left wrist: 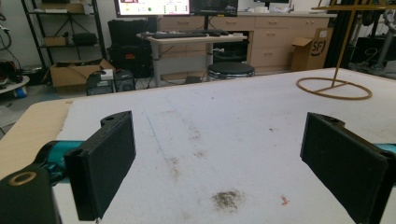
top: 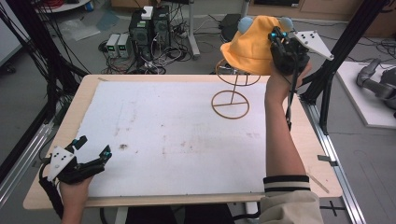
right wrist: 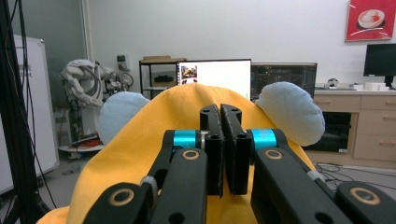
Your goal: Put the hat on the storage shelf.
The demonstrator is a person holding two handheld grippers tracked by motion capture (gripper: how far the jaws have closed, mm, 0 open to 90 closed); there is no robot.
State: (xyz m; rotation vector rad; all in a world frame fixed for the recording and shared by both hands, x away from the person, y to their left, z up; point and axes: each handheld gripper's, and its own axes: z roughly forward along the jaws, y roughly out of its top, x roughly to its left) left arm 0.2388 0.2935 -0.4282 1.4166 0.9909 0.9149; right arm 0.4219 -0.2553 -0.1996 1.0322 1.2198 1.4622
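Observation:
A yellow hat (top: 250,44) with two light blue ears hangs over the top ring of a gold wire stand (top: 230,104) at the far right of the table. My right gripper (top: 276,38) is at the hat's right side, raised off the table. In the right gripper view its jaws (right wrist: 220,140) are pressed together, with the hat's yellow fabric (right wrist: 140,154) bunched right beneath and behind them. My left gripper (top: 95,145) rests low at the table's front left. Its jaws stand wide apart with nothing between them (left wrist: 215,158). The stand's base ring (left wrist: 334,88) lies far off at the right.
A white sheet (top: 177,135) with a few dark stains covers most of the wooden table (top: 56,140). Black frame posts (top: 334,60) rise at the table's right edge. Computers and cables (top: 149,32) sit on the floor beyond the far edge.

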